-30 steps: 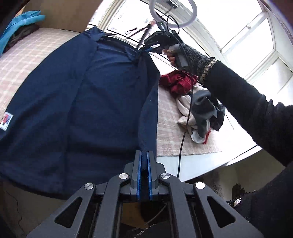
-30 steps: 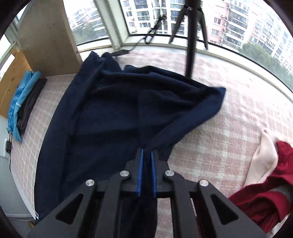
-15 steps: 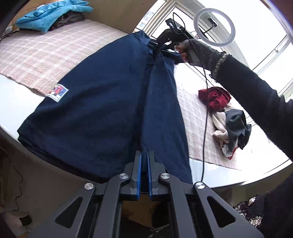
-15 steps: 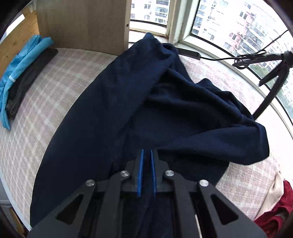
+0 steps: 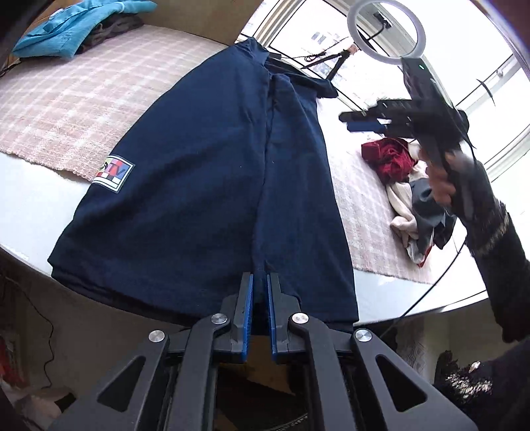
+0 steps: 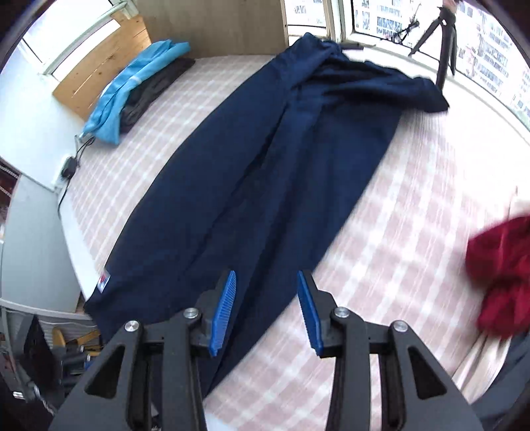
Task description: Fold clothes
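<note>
A curved white table [image 5: 36, 212] under bright windows is covered by a woven pink-and-white checked cloth [image 6: 397, 238]. A long navy garment [image 5: 212, 185] of soft, matte knit is laid lengthwise across the cloth, its near hem draped over the table edge at 6 o'clock and its far end bunched at 12 o'clock by the window. One long side is folded inward, forming a straight lengthwise ridge. A small rectangular printed patch [image 5: 114, 170] is seen on the garment at 9 o'clock in the left wrist view.

The left claw [image 5: 260, 298] is clamped on the garment's near hem, its ribbed blue pads [image 5: 248, 311] nearly together with the dark fabric between them. The right claw [image 6: 266, 308] is opening; nothing is held between its pads, and the garment lies beneath them.

A crumpled red garment [image 5: 389, 159] is heaped with cream and grey clothes [image 5: 414, 212] at 3 o'clock. Folded turquoise and dark clothes [image 6: 132, 89] are stacked at 10 o'clock in the right wrist view. A ring light [image 5: 389, 31] stands at 1 o'clock in the left wrist view.
</note>
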A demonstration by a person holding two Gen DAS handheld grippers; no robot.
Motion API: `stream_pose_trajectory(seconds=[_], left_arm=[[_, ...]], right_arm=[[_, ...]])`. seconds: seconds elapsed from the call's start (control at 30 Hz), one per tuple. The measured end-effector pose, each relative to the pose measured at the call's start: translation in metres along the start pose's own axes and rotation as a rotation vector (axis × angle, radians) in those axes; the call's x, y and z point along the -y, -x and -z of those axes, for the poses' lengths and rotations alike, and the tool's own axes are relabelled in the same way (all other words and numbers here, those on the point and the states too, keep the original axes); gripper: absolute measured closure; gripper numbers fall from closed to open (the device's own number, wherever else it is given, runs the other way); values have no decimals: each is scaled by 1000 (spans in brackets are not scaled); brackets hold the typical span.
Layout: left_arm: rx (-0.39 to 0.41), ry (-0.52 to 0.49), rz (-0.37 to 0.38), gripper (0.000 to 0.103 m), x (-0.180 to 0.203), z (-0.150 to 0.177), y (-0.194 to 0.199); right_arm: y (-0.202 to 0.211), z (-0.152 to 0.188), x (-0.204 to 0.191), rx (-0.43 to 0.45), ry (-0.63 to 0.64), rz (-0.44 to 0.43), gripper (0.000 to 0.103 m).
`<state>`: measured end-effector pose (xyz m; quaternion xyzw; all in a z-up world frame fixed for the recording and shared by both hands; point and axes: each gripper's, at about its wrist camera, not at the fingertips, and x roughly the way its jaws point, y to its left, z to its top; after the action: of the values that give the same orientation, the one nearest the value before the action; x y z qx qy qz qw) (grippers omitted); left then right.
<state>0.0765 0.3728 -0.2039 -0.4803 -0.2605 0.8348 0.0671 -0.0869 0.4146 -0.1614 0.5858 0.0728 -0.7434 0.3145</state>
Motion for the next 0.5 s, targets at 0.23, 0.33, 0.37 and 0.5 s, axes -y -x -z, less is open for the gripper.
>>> stream_pose_trajectory(seconds=[0.23, 0.33, 0.37, 0.5], left_arm=[[-73, -102, 2, 97, 0, -14, 7], [-124, -151, 13, 81, 1, -17, 6], [-140, -169, 16, 70, 1, -18, 6], [-202, -223, 50, 57, -1, -27, -7]], right_arm=[[6, 146, -40, 11, -57, -35, 65], [1, 179, -67, 13, -70, -50, 64], [1, 187, -75, 33, -75, -43, 64], [-4, 210, -95, 117, -108, 46, 62]])
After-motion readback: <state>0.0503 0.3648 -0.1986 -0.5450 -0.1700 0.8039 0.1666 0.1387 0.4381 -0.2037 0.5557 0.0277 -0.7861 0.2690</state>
